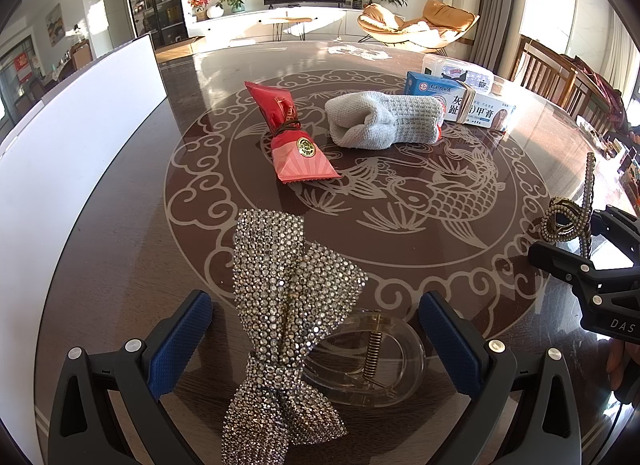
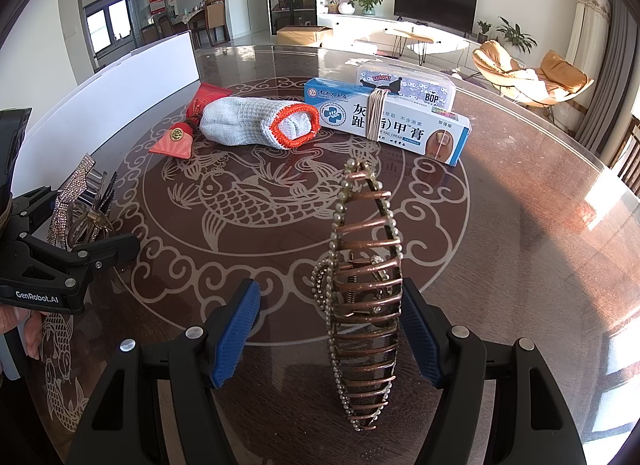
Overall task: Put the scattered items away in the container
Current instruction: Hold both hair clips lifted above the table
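Ointment box (image 2: 394, 125) reads "甲膏"; clear case (image 2: 406, 85) reads "KUROMI", "BOP".

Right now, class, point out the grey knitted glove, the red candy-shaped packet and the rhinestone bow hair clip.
grey knitted glove (image 1: 384, 117), left wrist view, on its knitted middle.
red candy-shaped packet (image 1: 296, 145), left wrist view, on its body by the gold seal.
rhinestone bow hair clip (image 1: 280, 305), left wrist view, on the bow's upper wing.

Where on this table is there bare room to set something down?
Bare: the fish medallion between both grippers and the grey sock, and the table's right side beyond the cream box. Crowded: the far row from red packet to box.
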